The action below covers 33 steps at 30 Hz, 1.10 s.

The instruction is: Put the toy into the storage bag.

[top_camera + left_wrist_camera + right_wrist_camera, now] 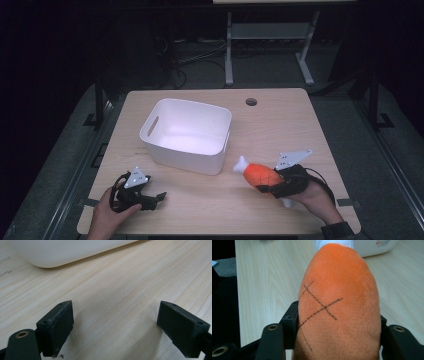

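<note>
Hands low at the near table edge, plush drumstick toy gripped on the right.

Left gripper [159, 196] rests on the table [280, 120] with jaws spread, nothing between them. White bin [186, 135] sits mid-table. Right gripper [264, 186] pinches the orange toy [260, 174] around its fat middle, just right of the bin; its long axis runs across the table, white bone end [241, 163] pointing left toward the bin. I'd lift clear of the rim, then let go over the middle.

A white plastic bin [187, 135] with a handle slot stands on the wooden table [280, 125], up and left of the right claw and just beyond the left one. A round cable hole [251, 102] lies far beyond both.
</note>
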Tool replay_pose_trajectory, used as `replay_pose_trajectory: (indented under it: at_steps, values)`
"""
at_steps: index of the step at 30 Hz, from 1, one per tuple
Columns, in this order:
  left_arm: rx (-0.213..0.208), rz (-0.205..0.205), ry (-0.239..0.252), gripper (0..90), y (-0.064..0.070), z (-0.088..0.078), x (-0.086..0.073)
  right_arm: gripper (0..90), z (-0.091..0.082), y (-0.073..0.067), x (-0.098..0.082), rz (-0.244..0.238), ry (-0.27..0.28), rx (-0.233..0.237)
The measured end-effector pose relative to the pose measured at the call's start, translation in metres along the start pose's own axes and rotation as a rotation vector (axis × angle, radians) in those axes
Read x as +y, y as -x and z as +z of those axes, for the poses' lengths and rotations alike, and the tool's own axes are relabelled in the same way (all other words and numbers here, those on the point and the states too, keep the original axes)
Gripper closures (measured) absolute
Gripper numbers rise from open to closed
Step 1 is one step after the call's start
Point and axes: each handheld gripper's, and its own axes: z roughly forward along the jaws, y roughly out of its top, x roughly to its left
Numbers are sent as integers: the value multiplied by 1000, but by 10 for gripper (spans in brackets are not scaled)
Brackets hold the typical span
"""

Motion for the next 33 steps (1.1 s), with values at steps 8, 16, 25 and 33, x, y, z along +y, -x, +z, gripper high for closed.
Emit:
replay_pose_trajectory:
  at_steps: [8, 16, 25, 33]
  values:
    - [0, -2, 1, 129, 0, 0, 0, 424, -9, 6, 11, -17, 26, 13]
    - [0, -4, 3, 129, 0, 0, 0, 424, -14, 11, 18, -37, 45, 38]
    - [0, -4, 4, 129, 0, 0, 0, 424, -21, 13, 28, -52, 72, 44]
    - [0, -3, 4, 129, 0, 0, 0, 424, -28, 14, 40, -77, 98, 52]
